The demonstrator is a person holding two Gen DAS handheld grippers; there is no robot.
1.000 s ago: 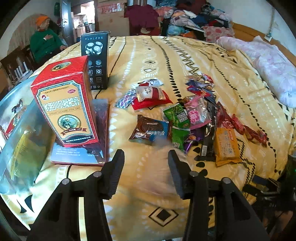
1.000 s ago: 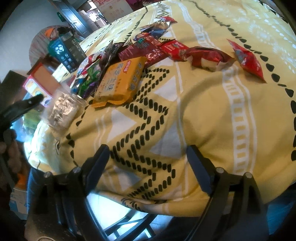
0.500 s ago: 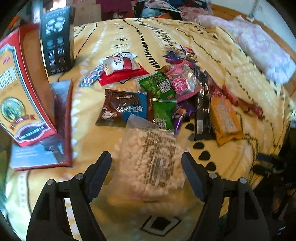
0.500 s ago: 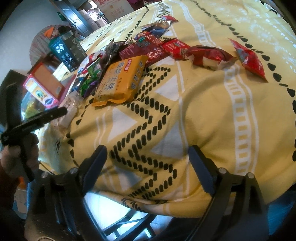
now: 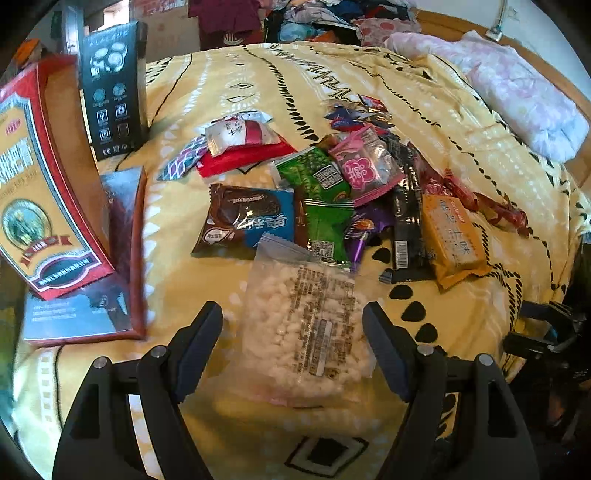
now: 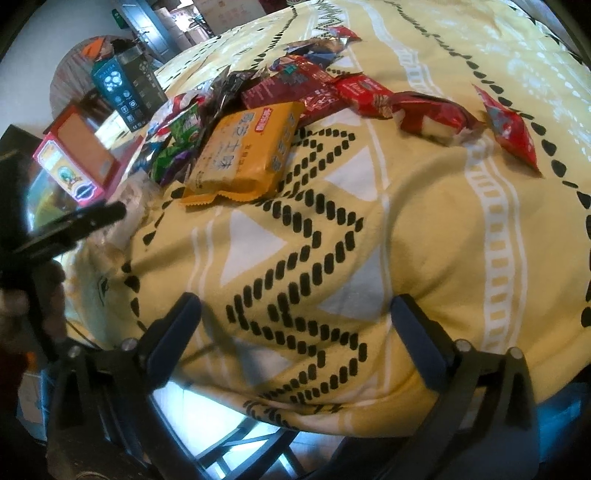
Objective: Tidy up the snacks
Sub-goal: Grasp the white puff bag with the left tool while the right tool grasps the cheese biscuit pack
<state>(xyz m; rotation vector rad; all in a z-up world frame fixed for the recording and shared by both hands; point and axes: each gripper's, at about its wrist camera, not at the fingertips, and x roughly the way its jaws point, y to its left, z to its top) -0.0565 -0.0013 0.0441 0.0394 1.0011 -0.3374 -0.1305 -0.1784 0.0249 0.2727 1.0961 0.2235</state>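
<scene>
Clear rice packet (image 5: 306, 328) now lies released near the blanket's (image 5: 258, 85) front edge. Left gripper (image 5: 293, 321) gapes empty; right gripper (image 6: 295, 314) too

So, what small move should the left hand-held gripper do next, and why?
Probably close the left hand-held gripper on the clear bag of white puffed snack: the bag lies on the yellow blanket between the wide-open fingers, and neither finger looks to touch it.

Non-snack items on and around the bed

Yellow patterned bedspread (image 5: 258, 88); red medicine box (image 5: 40, 184) upright, far left of the claw, resting on a flat booklet (image 5: 85, 314); black carton (image 5: 110, 88) standing beyond; pink quilt (image 5: 517, 88) far right; clothes pile (image 5: 314, 18) behind.
</scene>
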